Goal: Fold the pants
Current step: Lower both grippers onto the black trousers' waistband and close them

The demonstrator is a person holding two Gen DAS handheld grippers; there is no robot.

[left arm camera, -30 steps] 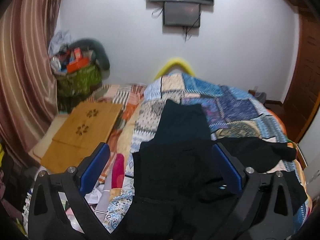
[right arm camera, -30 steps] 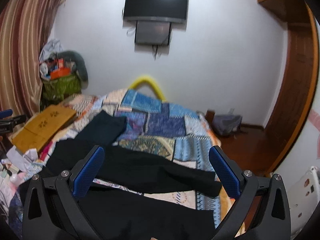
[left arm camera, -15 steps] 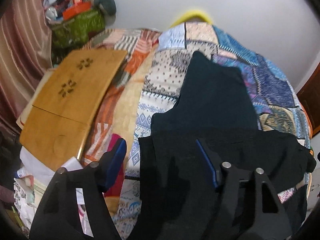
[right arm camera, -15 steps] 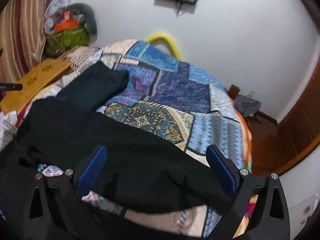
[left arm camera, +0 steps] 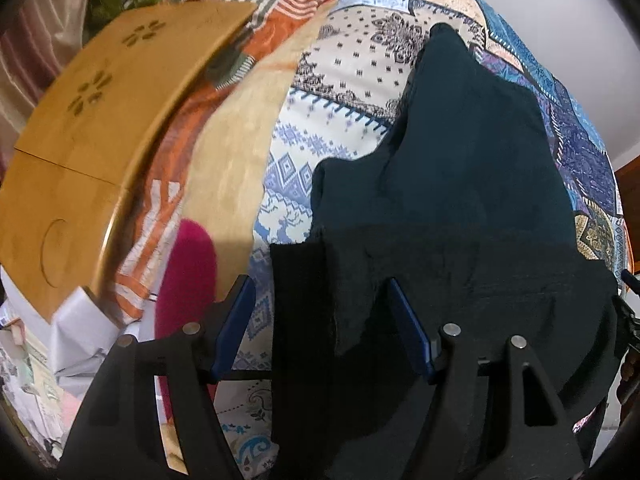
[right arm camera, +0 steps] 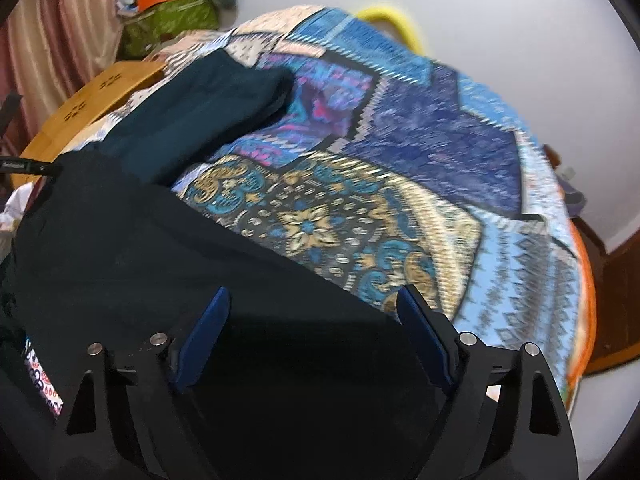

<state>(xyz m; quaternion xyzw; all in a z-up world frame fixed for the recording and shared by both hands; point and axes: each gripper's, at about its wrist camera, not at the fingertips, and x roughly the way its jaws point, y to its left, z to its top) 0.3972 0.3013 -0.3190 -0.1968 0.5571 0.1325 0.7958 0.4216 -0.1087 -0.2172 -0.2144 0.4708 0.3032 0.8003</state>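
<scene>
Black pants [left arm camera: 460, 280] lie spread across the patchwork bedspread [left arm camera: 320, 140]. A dark teal folded garment [left arm camera: 480, 140] lies beyond them. My left gripper [left arm camera: 320, 320] is open, low over the pants' left edge, with black cloth between its blue pads [left arm camera: 236, 320]. In the right wrist view the pants [right arm camera: 140, 248] run across the bed. My right gripper [right arm camera: 312, 332] is open, its jaws straddling the pants' far edge close above the cloth. The teal garment [right arm camera: 200, 112] lies at upper left there.
A wooden lap tray [left arm camera: 92, 128] lies at the bed's left side, with a magenta object [left arm camera: 188, 272] and white papers [left arm camera: 76, 340] near it. A green bag [right arm camera: 172, 20] and curtain [right arm camera: 40, 40] stand at the far left. A wooden door [right arm camera: 624, 280] is on the right.
Both grippers have tipped down and dropped toward the bed. The left one's jaws have narrowed and now straddle the pants' left edge; the right one now sits over the far edge.
</scene>
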